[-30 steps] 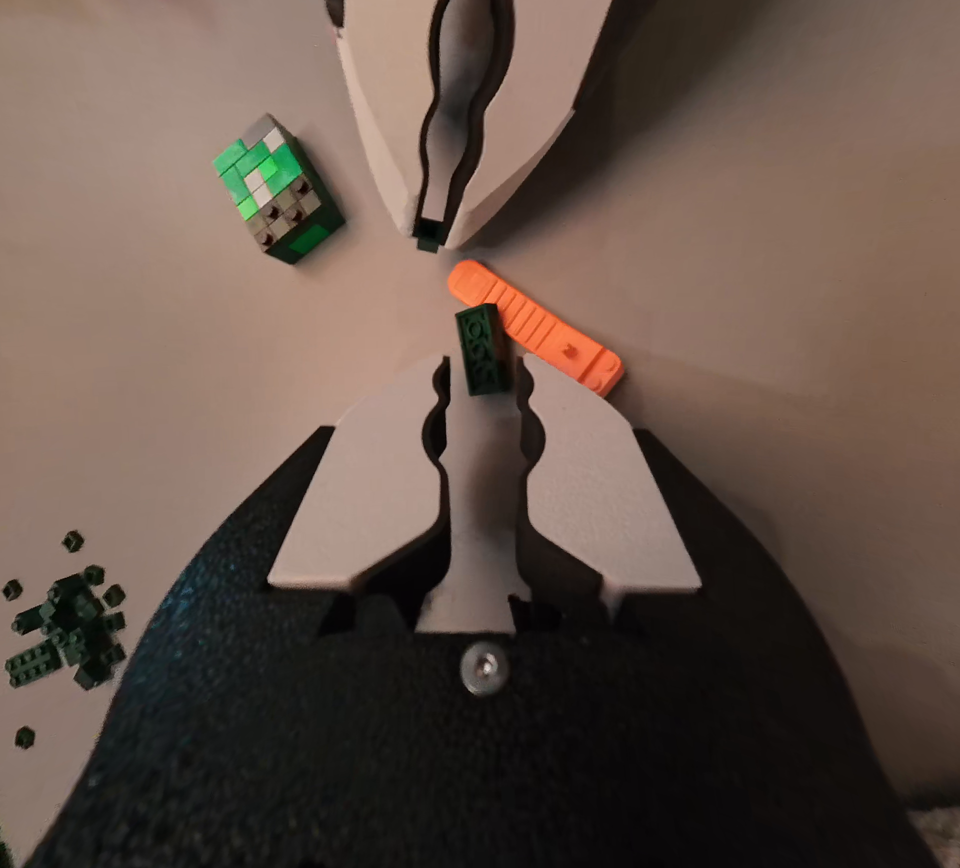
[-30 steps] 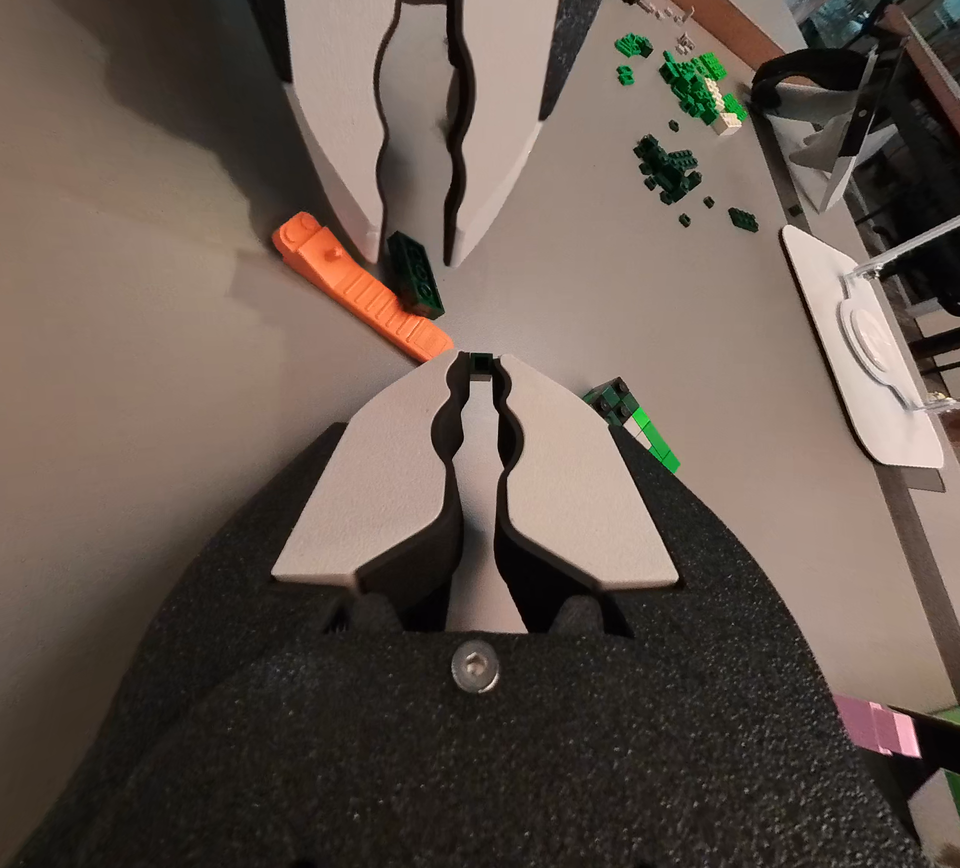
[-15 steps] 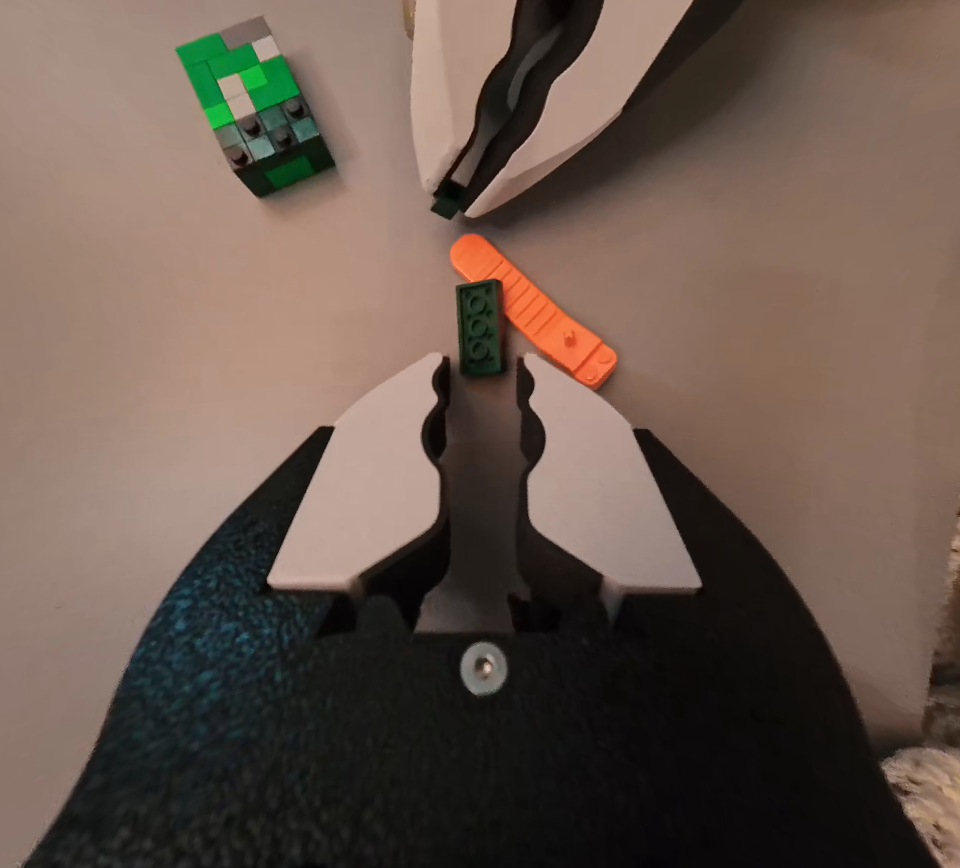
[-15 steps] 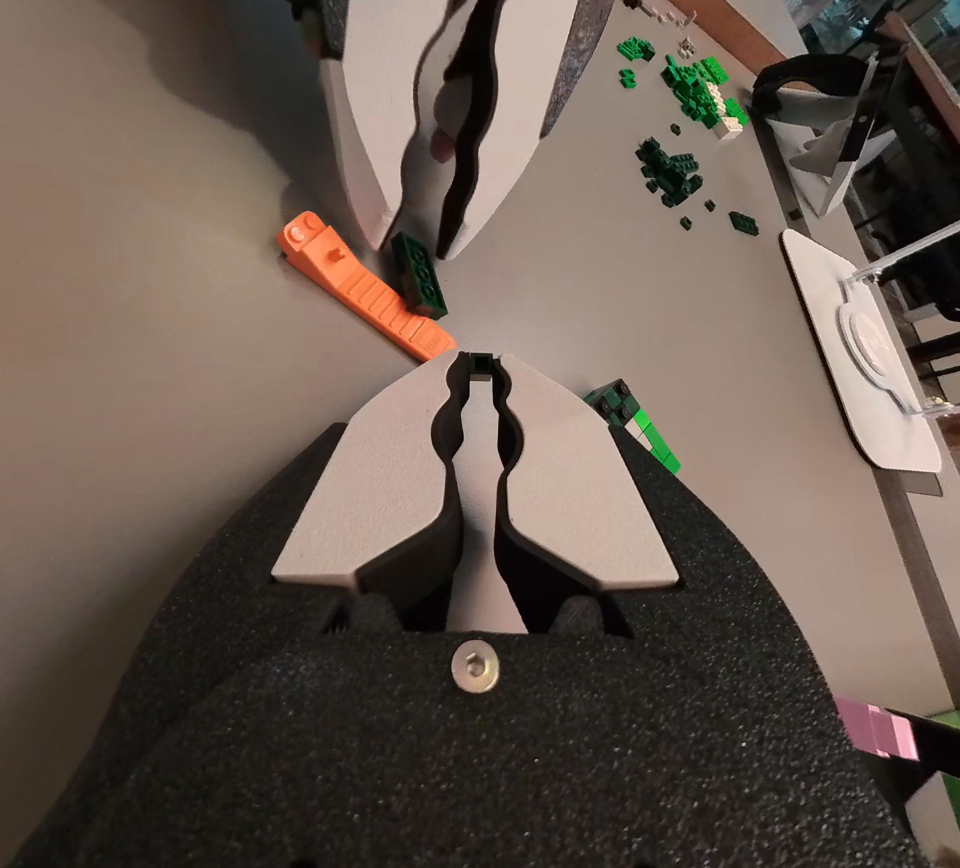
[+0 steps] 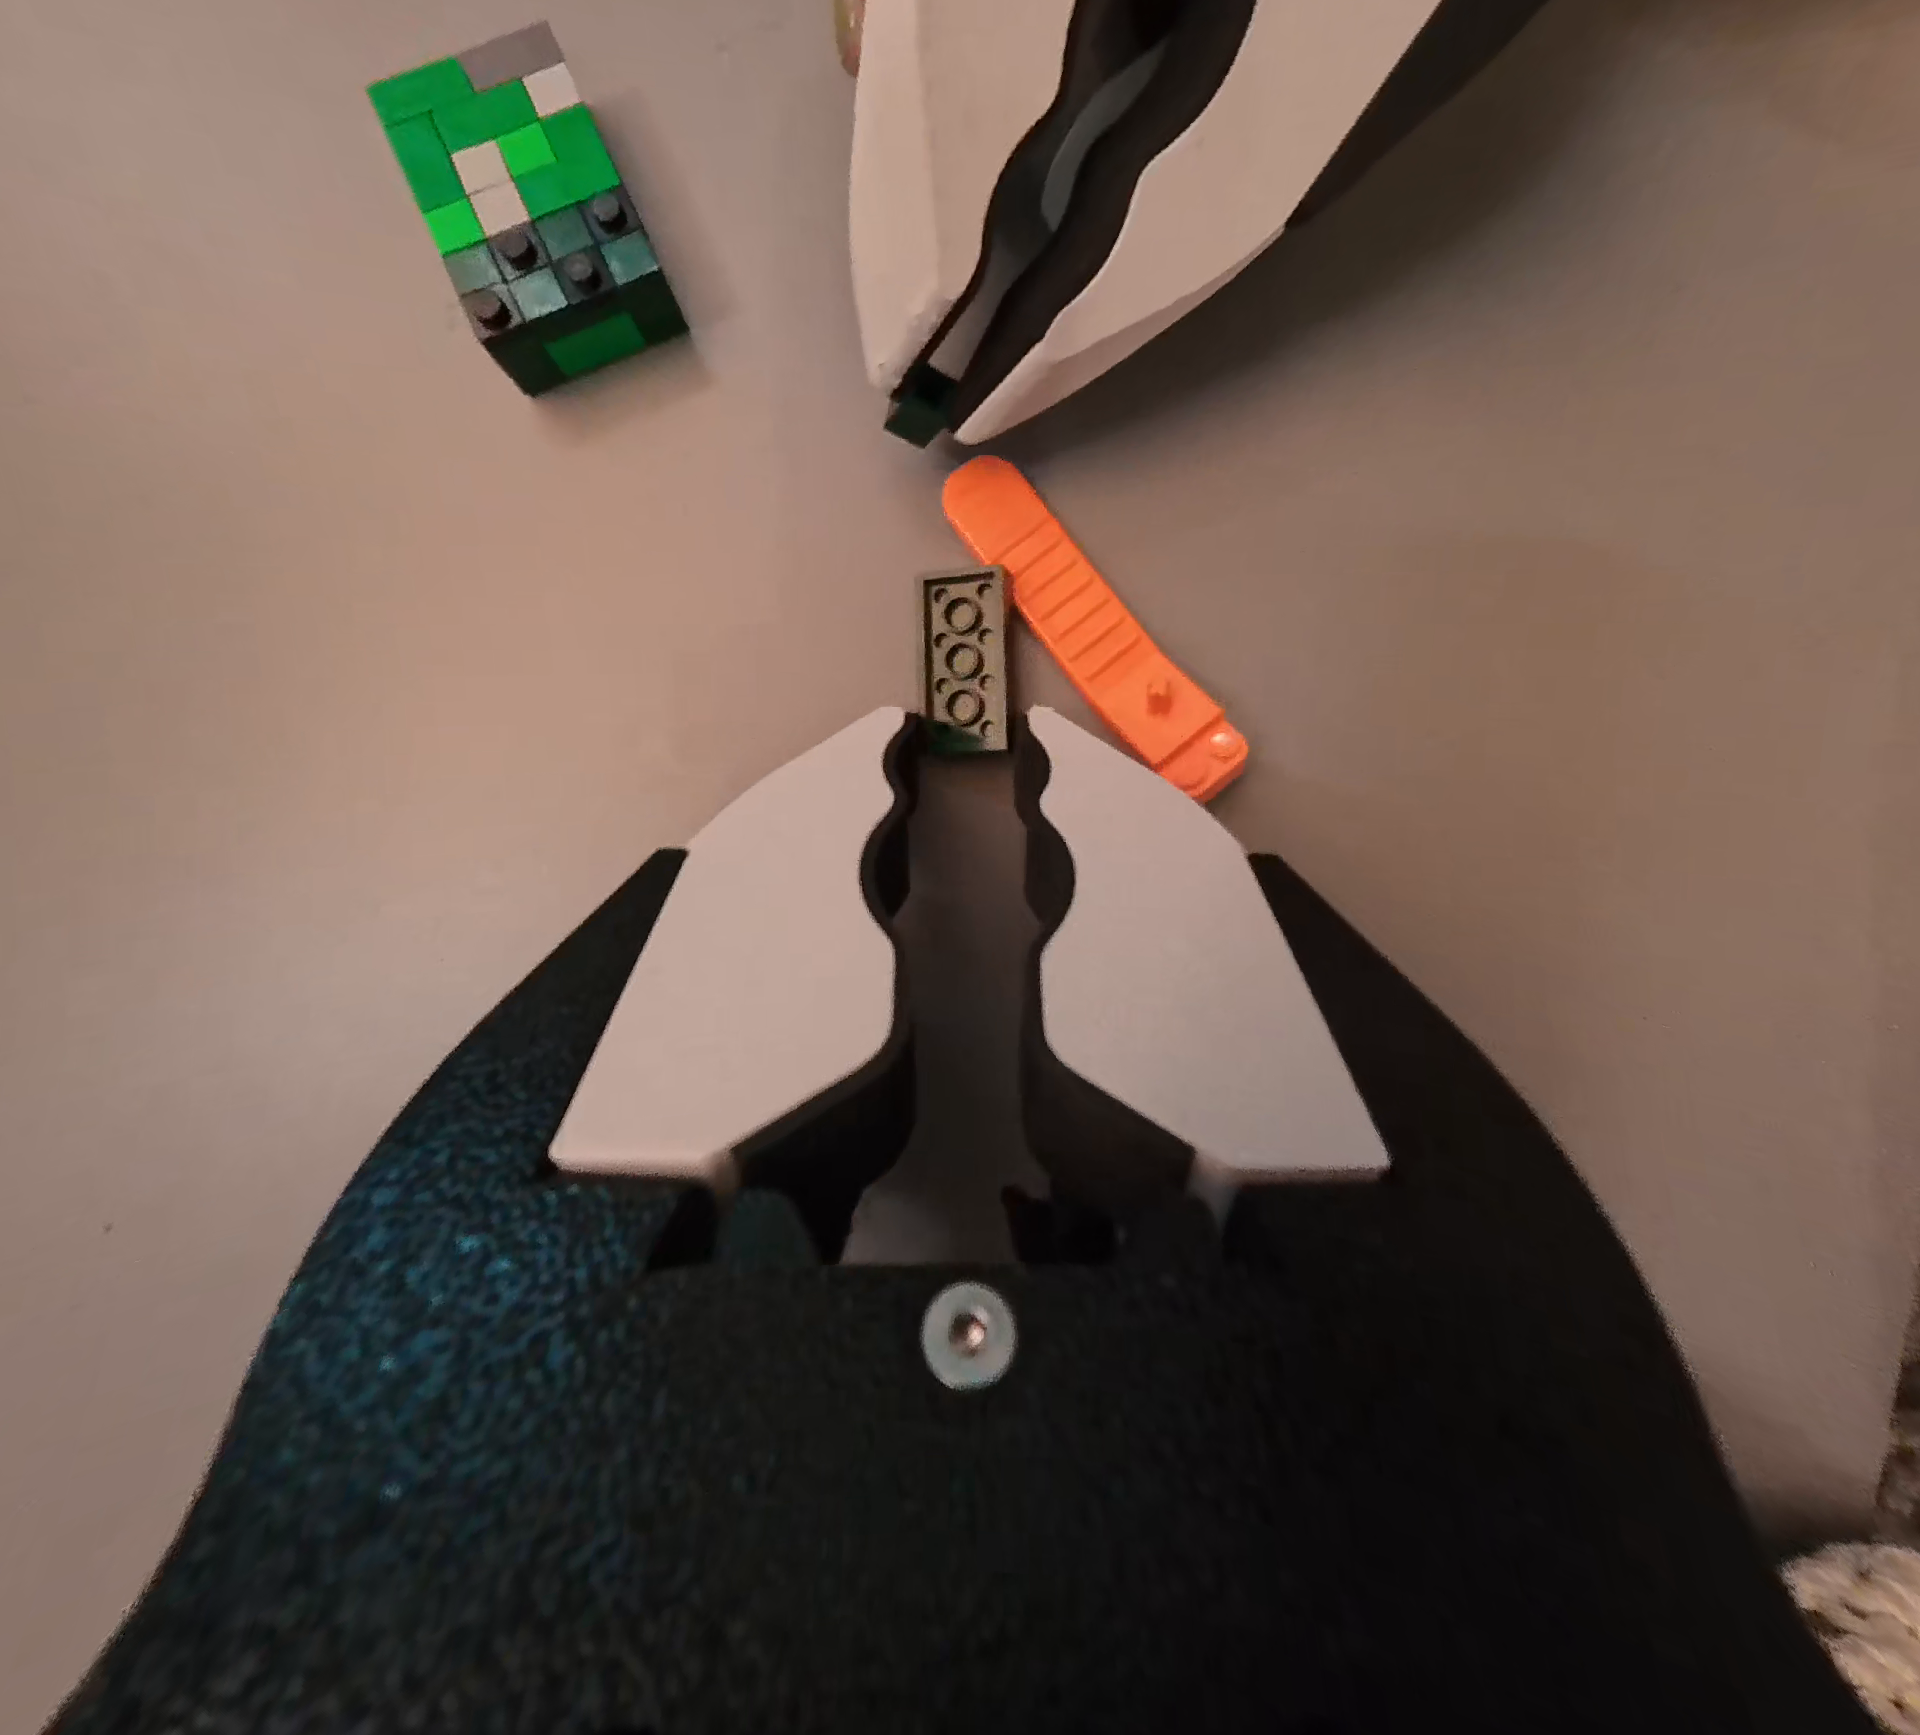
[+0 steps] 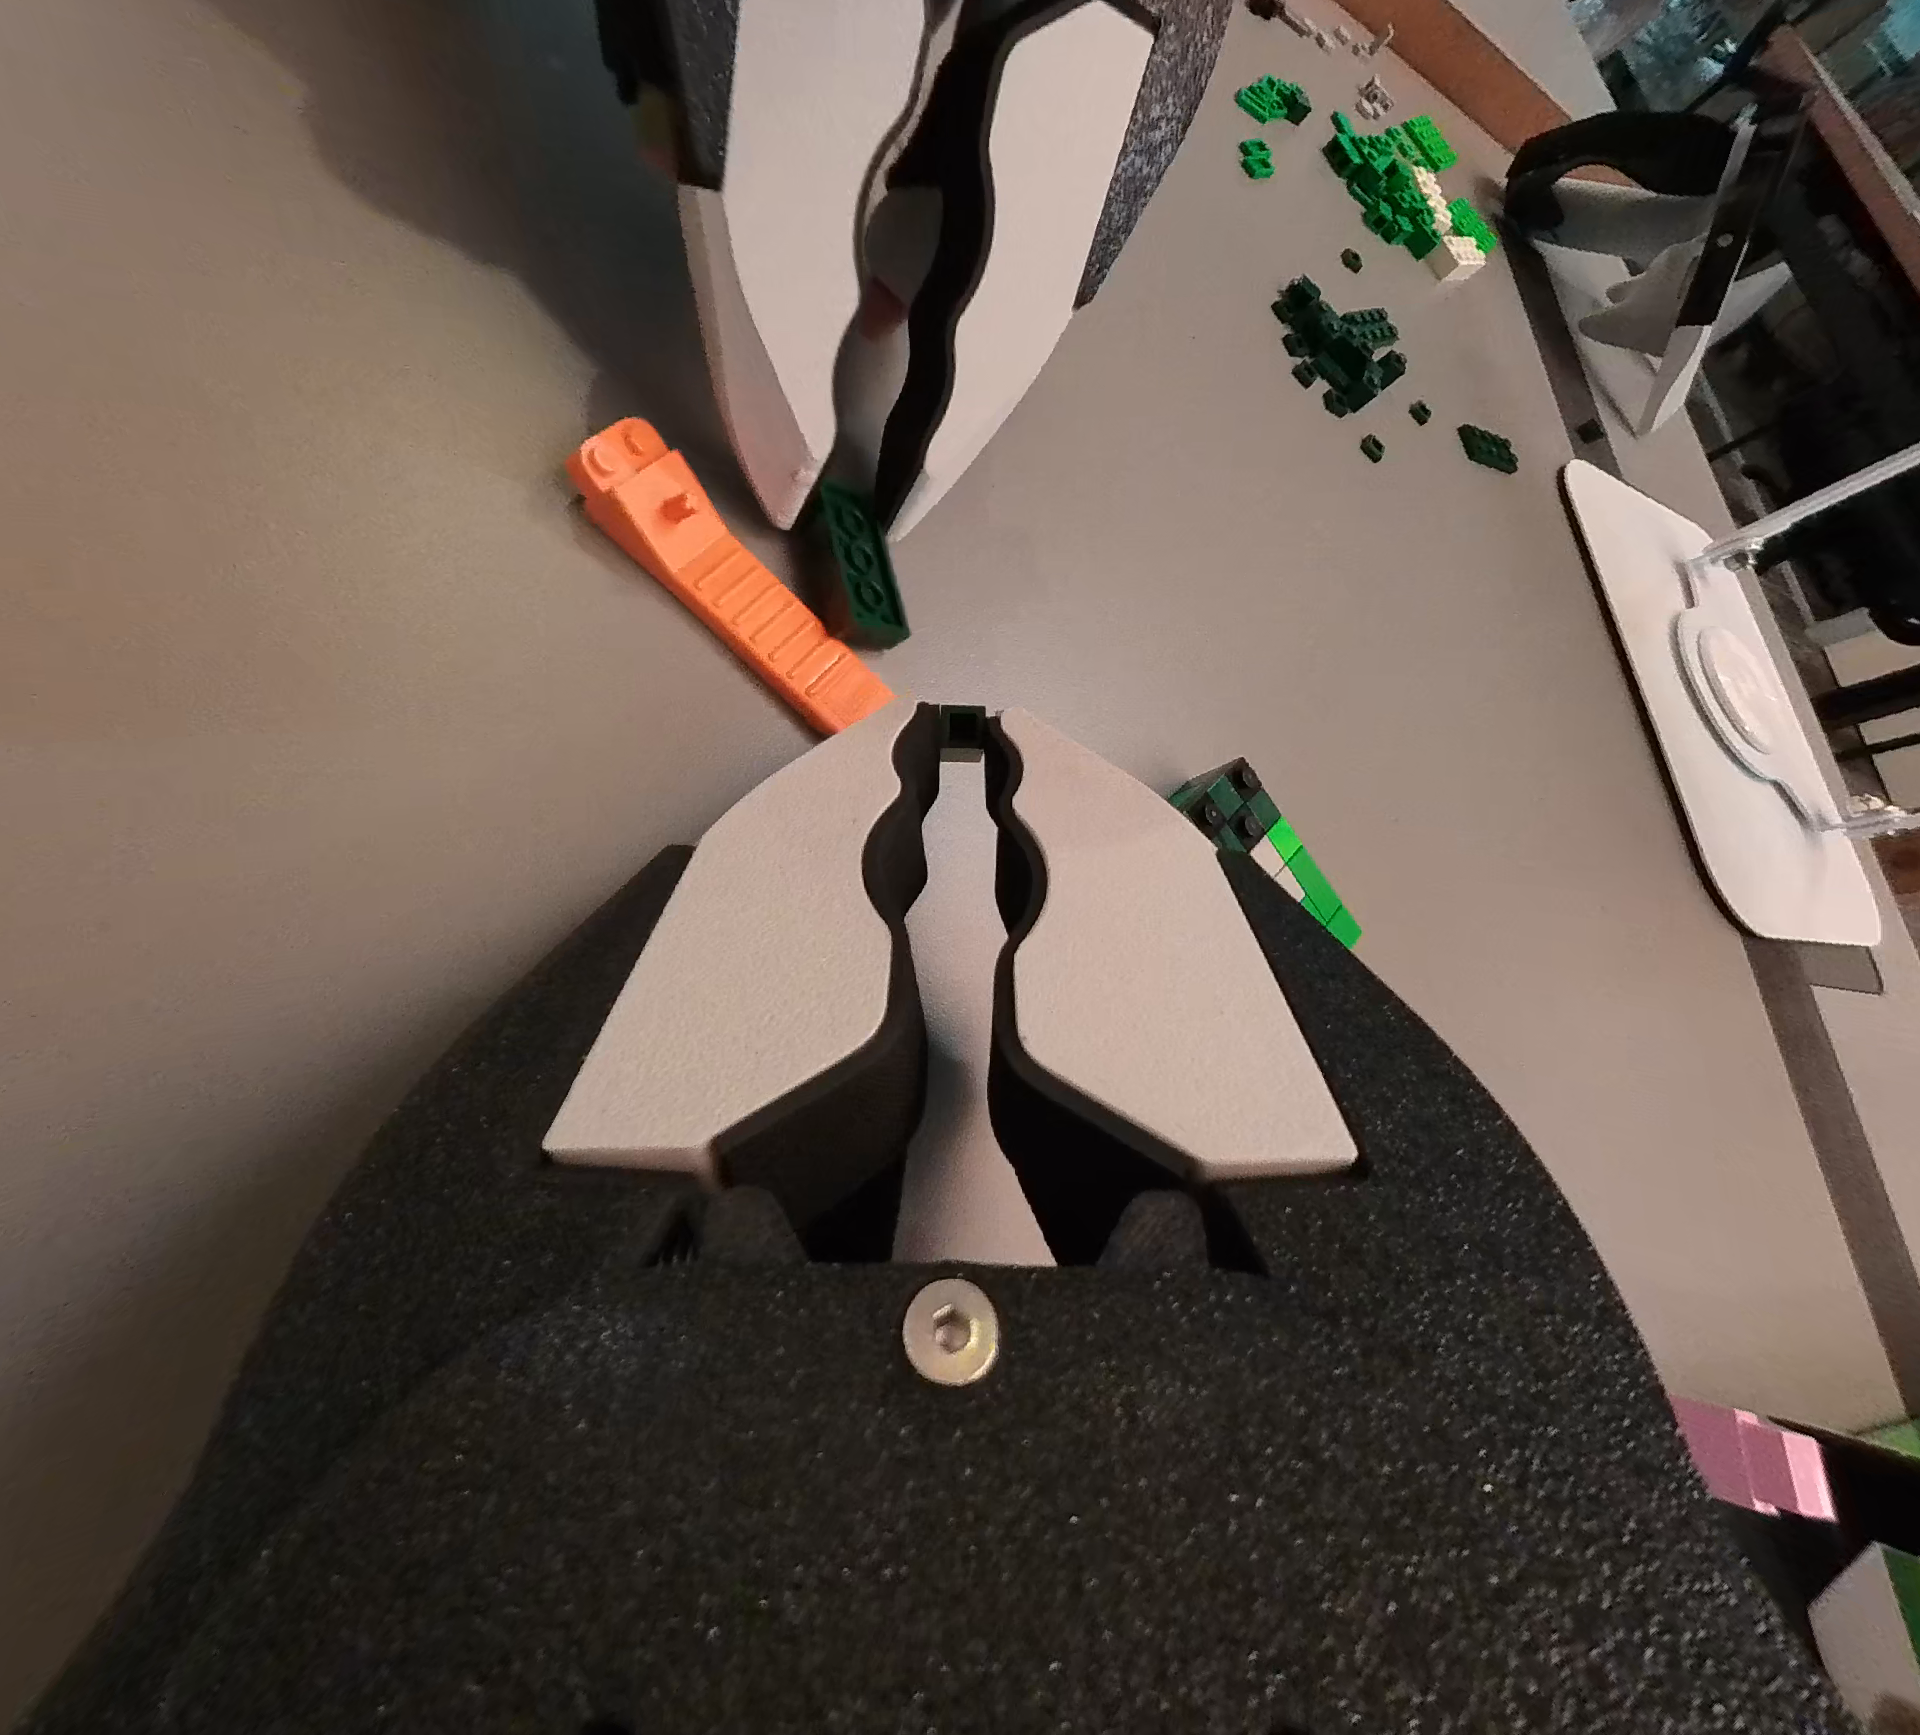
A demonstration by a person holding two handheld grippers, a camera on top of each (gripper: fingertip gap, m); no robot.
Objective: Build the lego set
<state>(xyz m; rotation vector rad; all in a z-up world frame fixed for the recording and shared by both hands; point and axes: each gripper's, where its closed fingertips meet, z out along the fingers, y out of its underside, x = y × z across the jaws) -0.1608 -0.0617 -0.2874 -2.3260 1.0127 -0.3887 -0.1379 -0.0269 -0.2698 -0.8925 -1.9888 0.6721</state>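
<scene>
now, the dark green plate (image 5: 964, 662) sits tipped up on the tabletop (image 5: 312, 646), underside showing, one long edge leaning on or just beside the orange brick separator (image 5: 1091, 625), its near end between the tips of your left gripper (image 5: 966, 735). those fingers stand narrow, just about at the plate's end; whether they already pinch it you cannot tell from either view. it looks like a light, stiff, smooth bit of plastic, so it will probably skate or flip if you nudge it off centre; take it across its short width, on the two long sides, and close gently but fully. your right gripper (image 6: 961, 729) holds a small dark green piece (image 6: 958, 729) right at the fingertips, the fingers closed down narrow on it; a piece that tiny seems likely to pop out if you squeeze unevenly, so keep the grip square. the partly built green block (image 5: 525, 210), in mixed greens, grey and white with studs on its dark end, lies on its side well apart from the plate. the tabletop is plain, matte grey and flat, likely with little friction to stop bricks sliding. farther along it lie a dark green brick pile (image 6: 1340, 345) and a brighter green and white pile (image 6: 1403, 189). a white pad with a clear stand (image 6: 1714, 698) sits near the edge, a pink piece (image 6: 1756, 1467) at the corner of the right wrist view, and dim furniture beyond.
</scene>
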